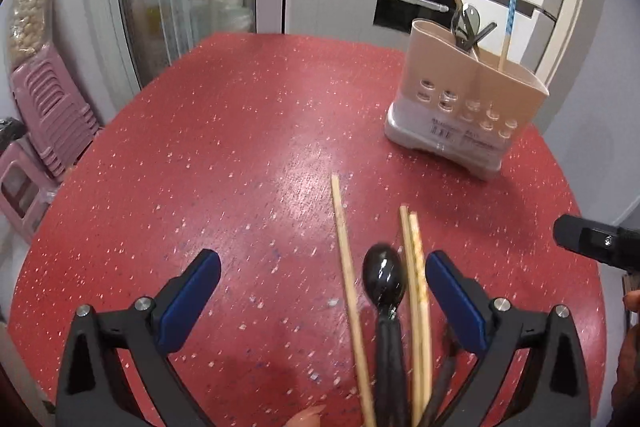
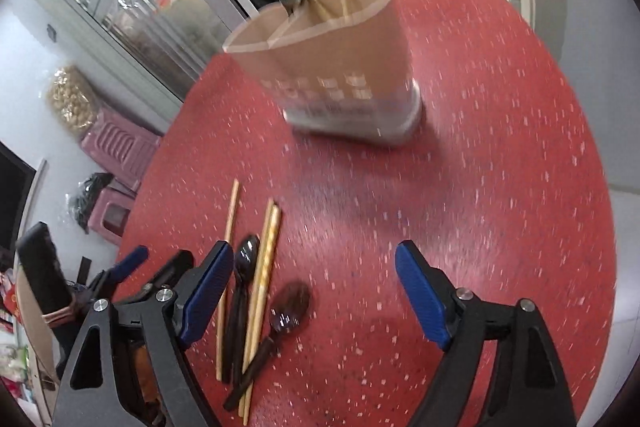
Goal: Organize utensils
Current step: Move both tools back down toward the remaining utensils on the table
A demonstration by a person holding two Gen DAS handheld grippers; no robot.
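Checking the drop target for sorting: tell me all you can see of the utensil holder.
The utensil holder is a beige, plastic-looking caddy on a paler grey-white base, with rows of round holes low on its front. A divider splits the open top into compartments. It stands upright at the far right of the red table. Inside lean a dark spoon, a blue-patterned chopstick and other utensils. No gripper touches it.

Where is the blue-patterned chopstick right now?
In both wrist views the blue-patterned chopstick stands upright in the beige utensil holder at the far right of the red table, one compartment over from the dark spoon.
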